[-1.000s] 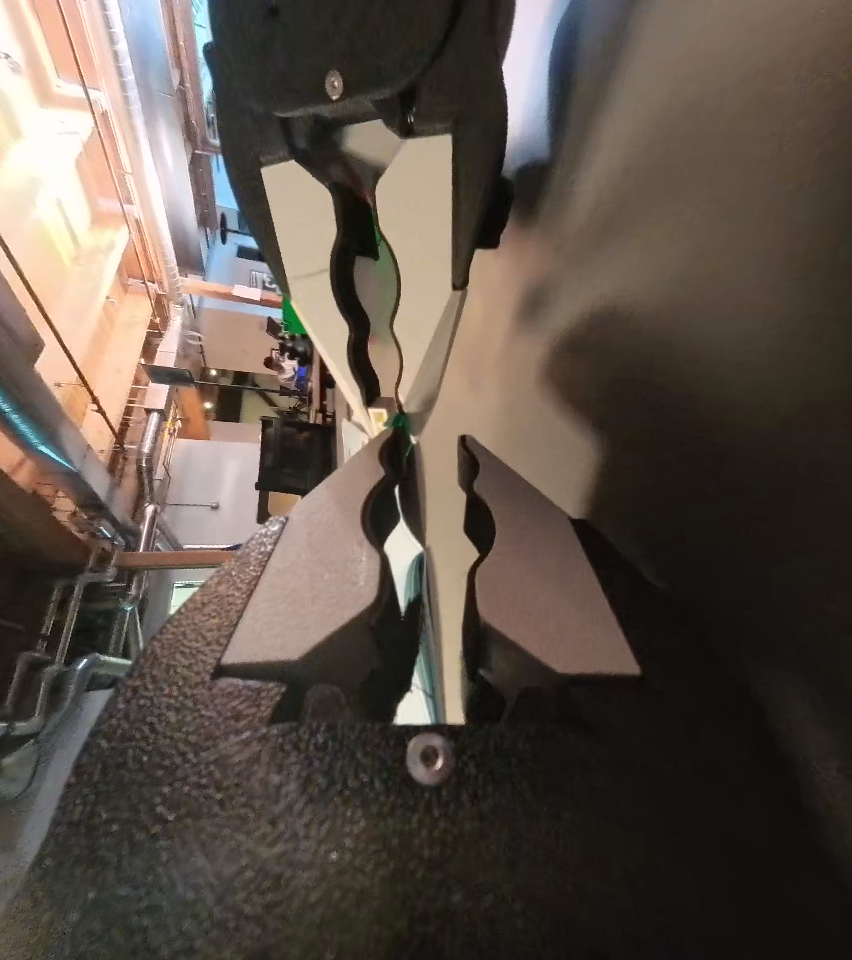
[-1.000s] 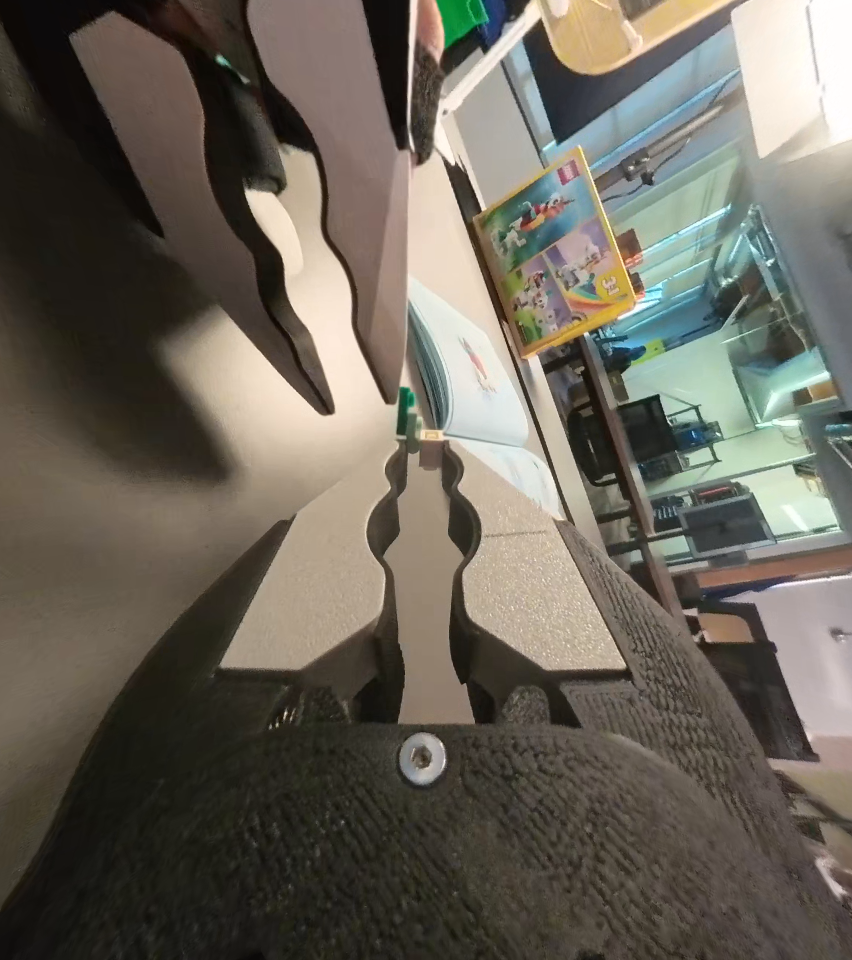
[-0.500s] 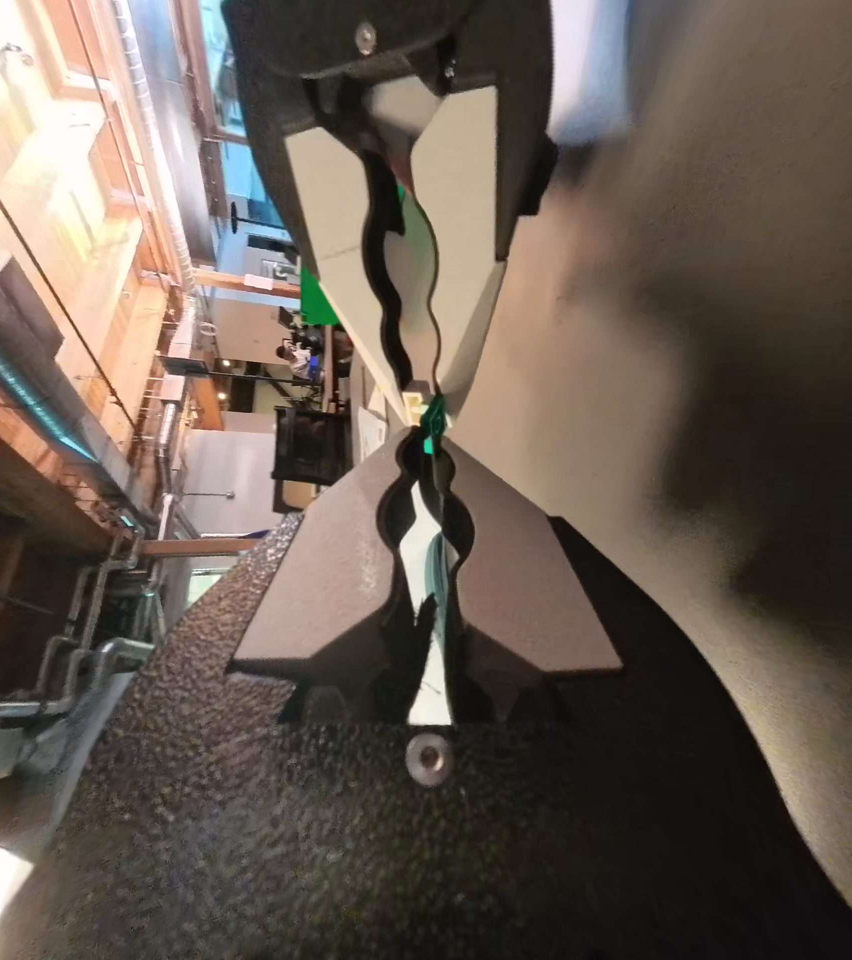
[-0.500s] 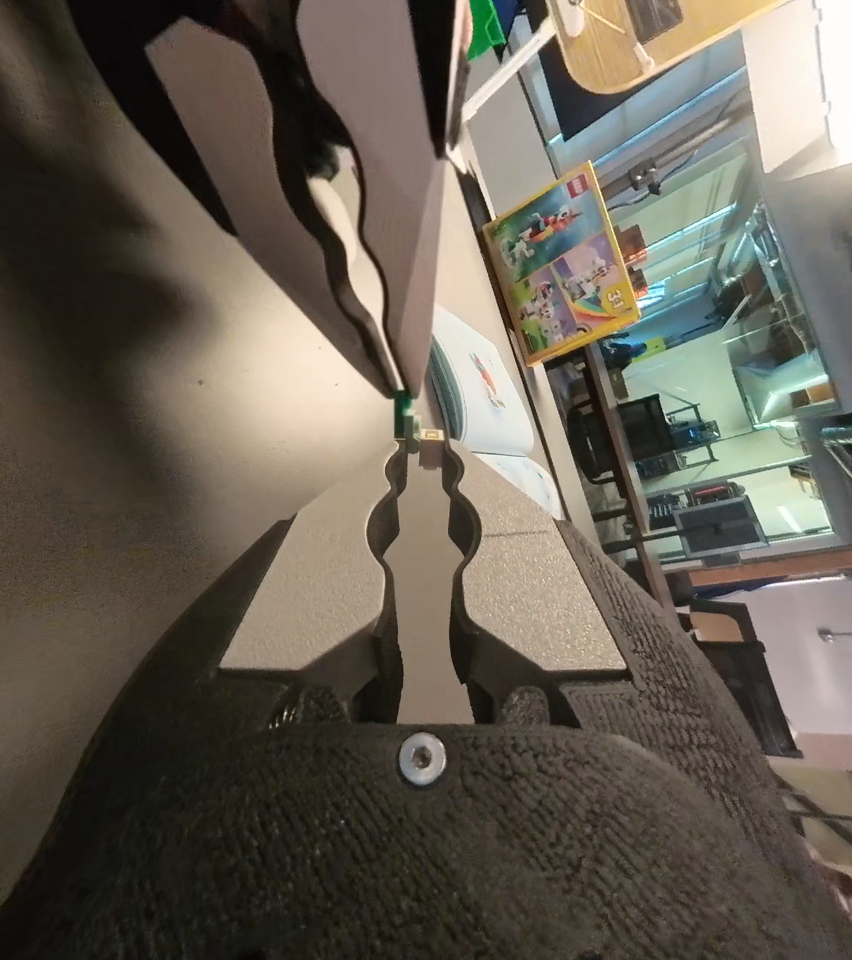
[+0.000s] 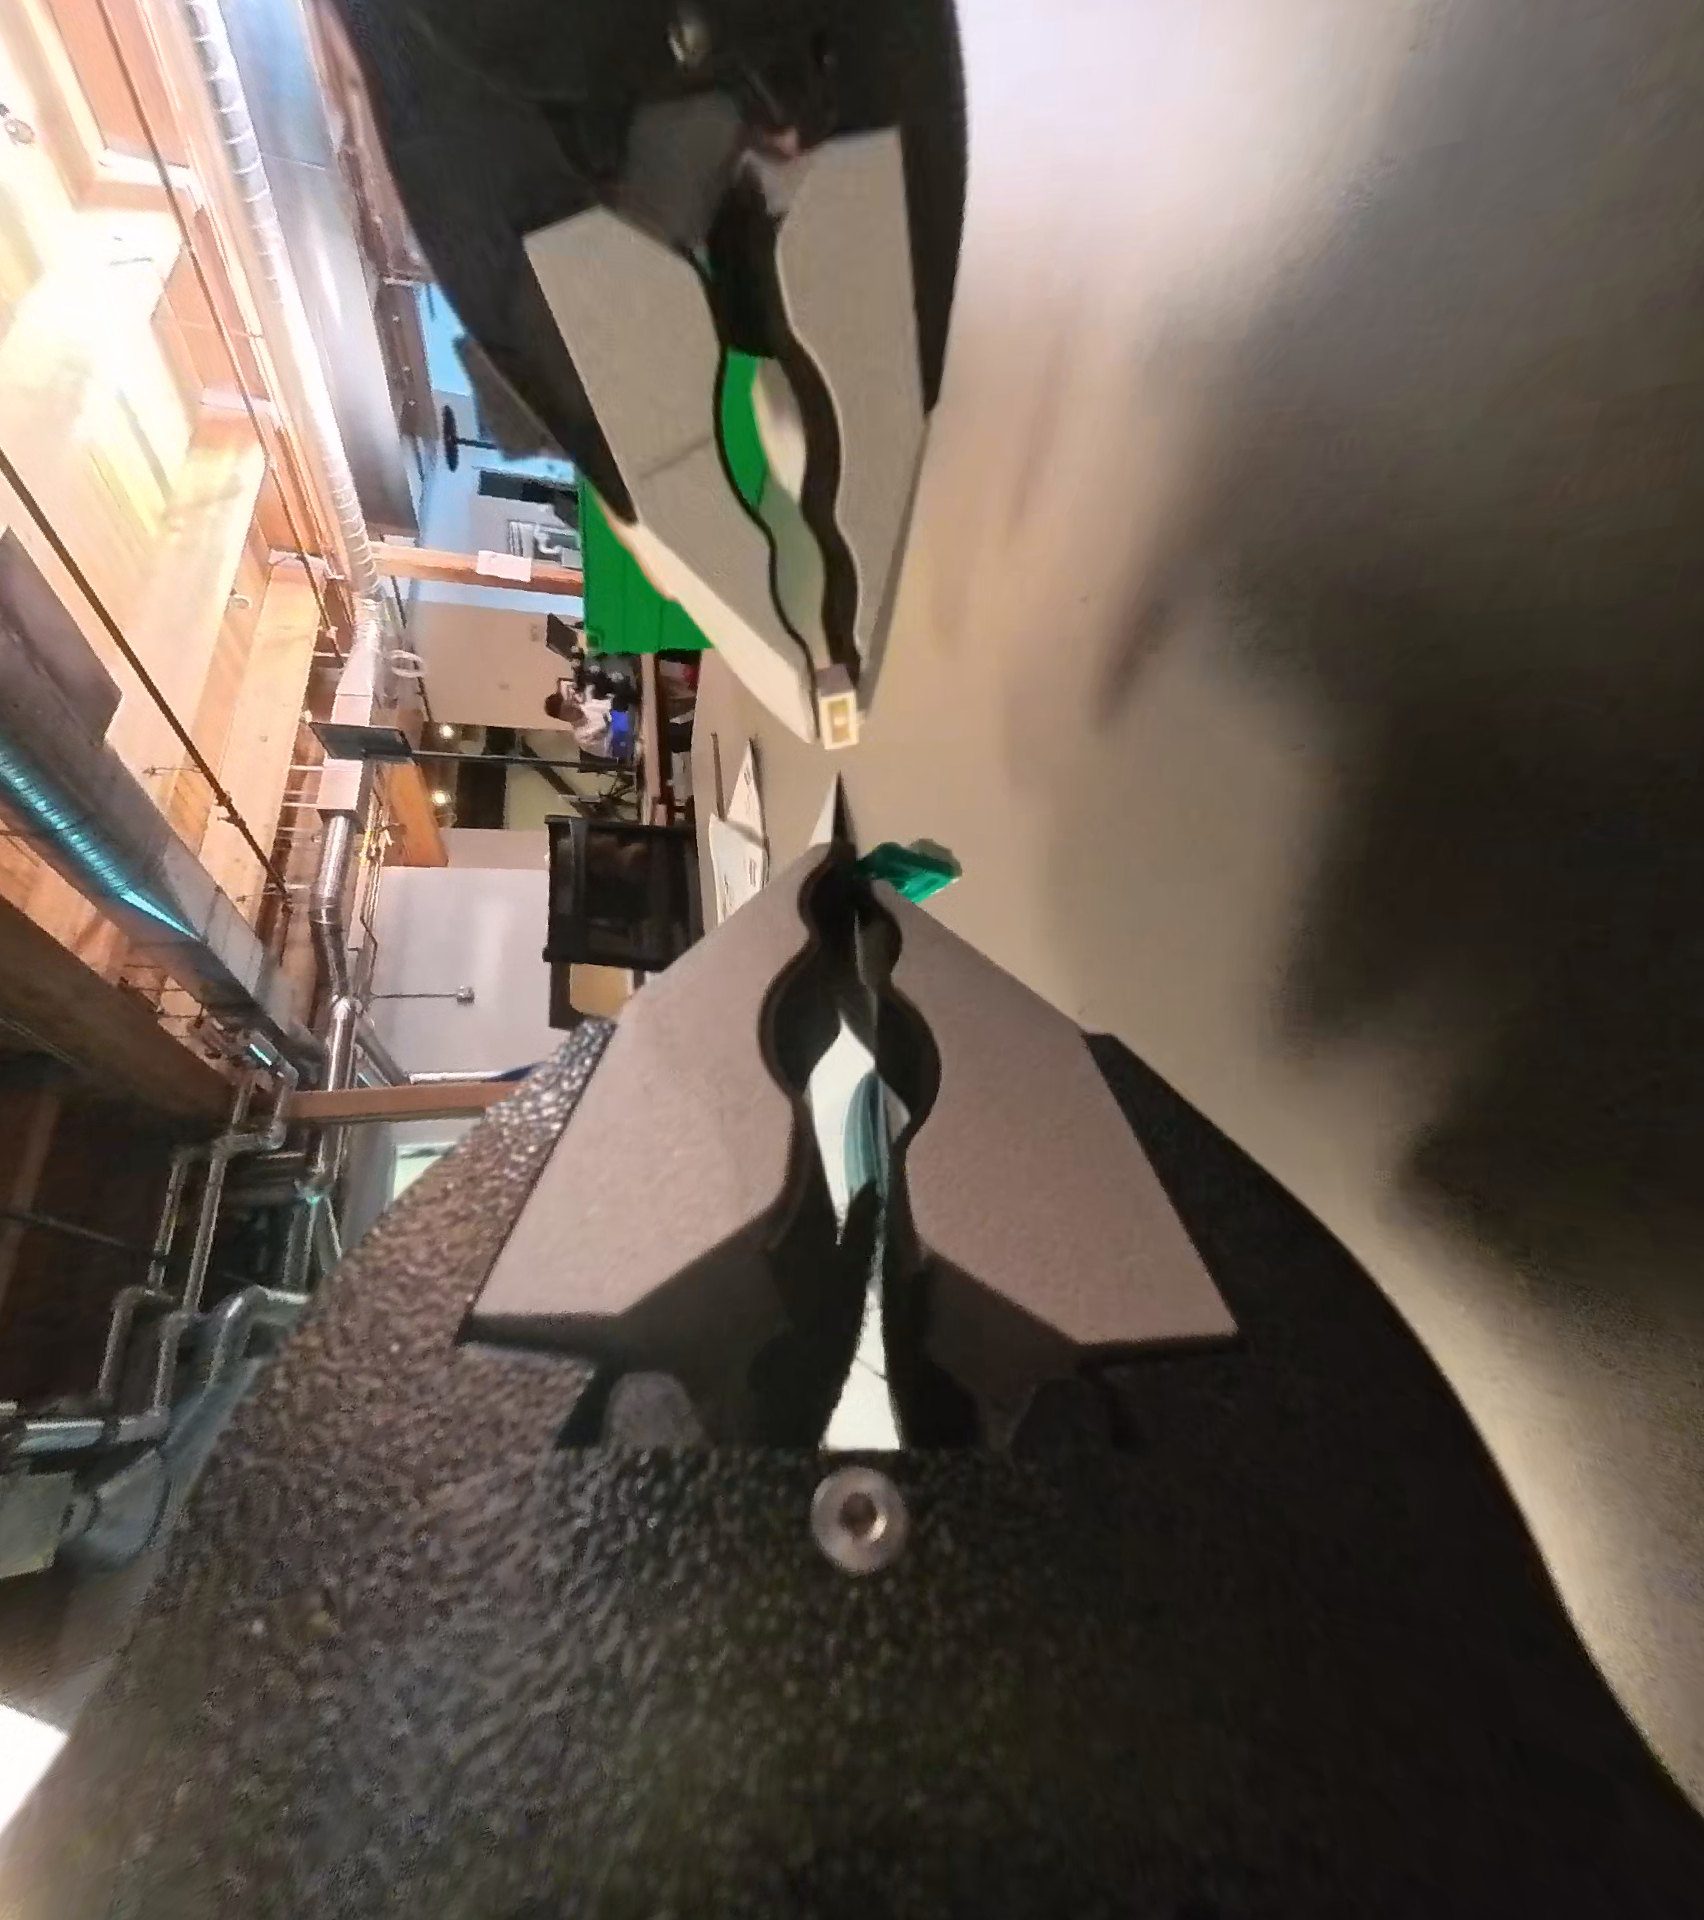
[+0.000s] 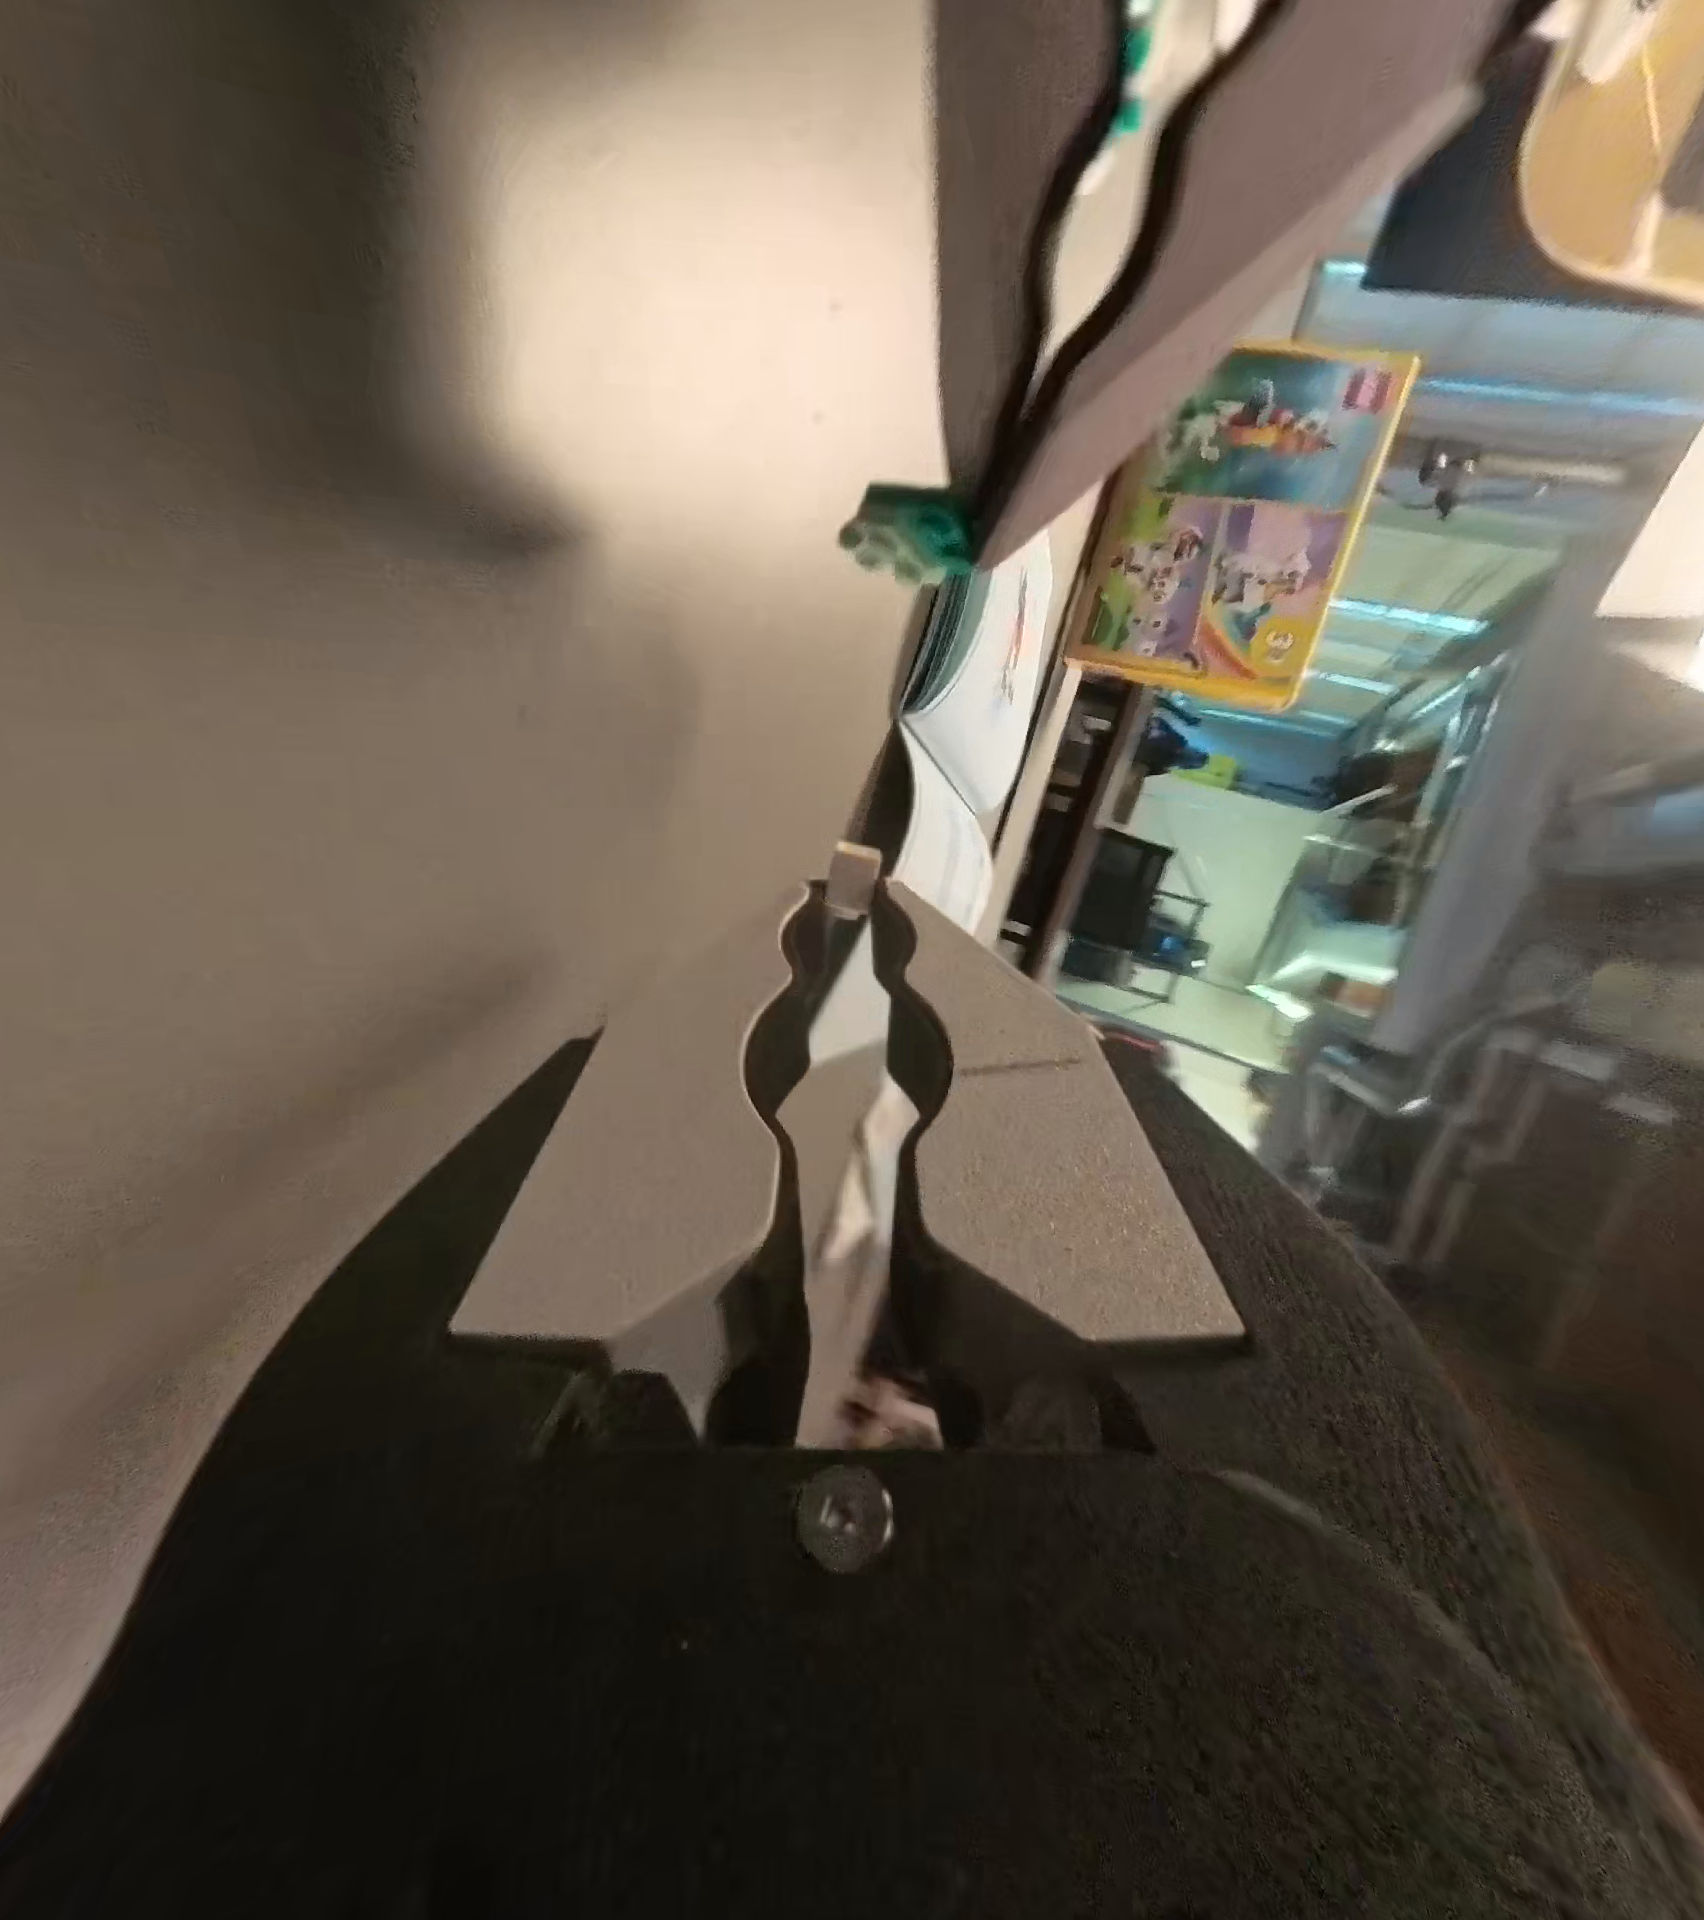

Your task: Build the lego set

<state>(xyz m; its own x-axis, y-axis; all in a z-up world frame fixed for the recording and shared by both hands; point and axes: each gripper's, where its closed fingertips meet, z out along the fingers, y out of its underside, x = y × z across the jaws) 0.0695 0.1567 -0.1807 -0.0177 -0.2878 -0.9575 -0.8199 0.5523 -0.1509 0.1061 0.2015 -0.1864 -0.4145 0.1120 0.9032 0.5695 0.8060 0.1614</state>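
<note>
- Green lego piece [image 5: 905, 868]: a small studded brick pinched at the very tip of the left gripper [image 5: 853, 873]; its studs show in the right wrist view [image 6: 905, 540].
- Small white lego piece [image 6: 850, 868]: pinched at the tip of the right gripper [image 6: 843, 904]; seen head-on in the left wrist view [image 5: 840, 712].
- Relation: the two grippers point tip to tip above the pale table [image 5: 1243, 520]; the two pieces are near each other but apart, a clear gap between them.
- Jaws: both pairs are pressed nearly together, each clamped on its own piece.
- Background, right wrist view: an open instruction booklet [image 6: 983, 665] lies on the table; a yellow set box [image 6: 1243, 520] stands beyond it.
- Motion blur softens the table and its shadows.
</note>
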